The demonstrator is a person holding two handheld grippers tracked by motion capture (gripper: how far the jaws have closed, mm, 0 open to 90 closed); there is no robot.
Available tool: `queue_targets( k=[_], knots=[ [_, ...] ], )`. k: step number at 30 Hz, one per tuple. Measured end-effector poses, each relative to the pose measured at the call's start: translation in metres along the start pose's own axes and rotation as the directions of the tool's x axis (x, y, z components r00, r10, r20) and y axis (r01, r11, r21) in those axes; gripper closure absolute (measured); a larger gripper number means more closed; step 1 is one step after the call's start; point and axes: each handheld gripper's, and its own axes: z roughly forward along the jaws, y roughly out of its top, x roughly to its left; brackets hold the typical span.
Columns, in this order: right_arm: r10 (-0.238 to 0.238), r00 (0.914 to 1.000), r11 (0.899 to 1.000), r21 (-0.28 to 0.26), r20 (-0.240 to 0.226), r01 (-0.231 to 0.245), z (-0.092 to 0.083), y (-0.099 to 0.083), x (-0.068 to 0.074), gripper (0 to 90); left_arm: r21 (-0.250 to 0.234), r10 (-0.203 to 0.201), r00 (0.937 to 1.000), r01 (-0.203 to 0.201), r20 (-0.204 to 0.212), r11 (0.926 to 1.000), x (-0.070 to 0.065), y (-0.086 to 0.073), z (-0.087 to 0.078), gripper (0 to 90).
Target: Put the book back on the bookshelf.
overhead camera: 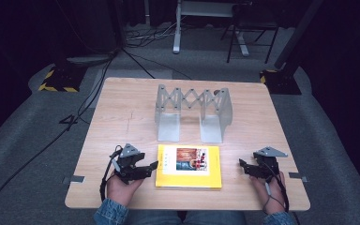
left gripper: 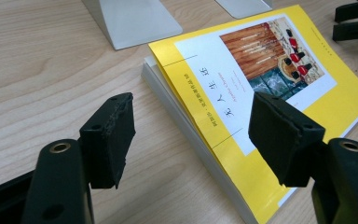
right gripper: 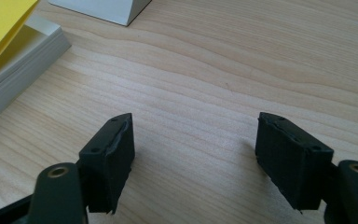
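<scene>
A yellow-covered book (overhead camera: 188, 166) lies flat near the table's front edge, its cover showing a white panel with a picture. My left gripper (overhead camera: 152, 166) hovers just left of it, jaws open and pointing at its spine side. In the left gripper view the book (left gripper: 261, 79) lies ahead, and nothing sits between the pads of the left gripper (left gripper: 191, 135). My right gripper (overhead camera: 242, 166) is to the right of the book, open and apart from it. In the right gripper view its jaws (right gripper: 196, 154) frame bare wood, with the book's page edge (right gripper: 14, 60) at the far left.
A grey metal scissor-style book rack (overhead camera: 193, 112) stands behind the book at mid-table, its flat feet pointing toward me. The wooden table (overhead camera: 122, 122) has open surface to the left and right. Cables, stands and dark floor surround it.
</scene>
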Motion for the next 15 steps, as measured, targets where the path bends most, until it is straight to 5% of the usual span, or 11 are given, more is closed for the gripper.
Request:
queue_targets(
  k=[5, 8, 11, 15],
  knots=[
    [0.0, 1.0, 1.0, 0.0, 0.0, 0.0, 0.0, 0.0, 0.0, 28.3, 0.033, 0.006, 1.0, -0.006, 0.003, 0.9994, -0.005, 0.002, 0.014, 32.4],
    [0.0, 1.0, 1.0, 0.0, 0.0, 0.0, 0.0, 0.0, 0.0, 28.2, 0.085, 0.004, 0.9981, -0.01, 0.062, 0.9964, -0.006, 0.001, 0.028, 32.0],
    [0.0, 1.0, 1.0, 0.0, 0.001, 0.0, 0.0, 0.0, 0.0, 28.1, 0.131, -0.006, 0.997, -0.004, 0.078, 0.9914, -0.006, 0.0, 0.035, 30.9],
    [0.001, 1.0, 1.0, -0.001, 0.003, -0.001, 0.0, 0.0, 0.001, 28.1, 0.159, -0.01, 0.9975, -0.002, 0.07, 0.9872, -0.005, -0.001, 0.039, 29.4]
  ],
)
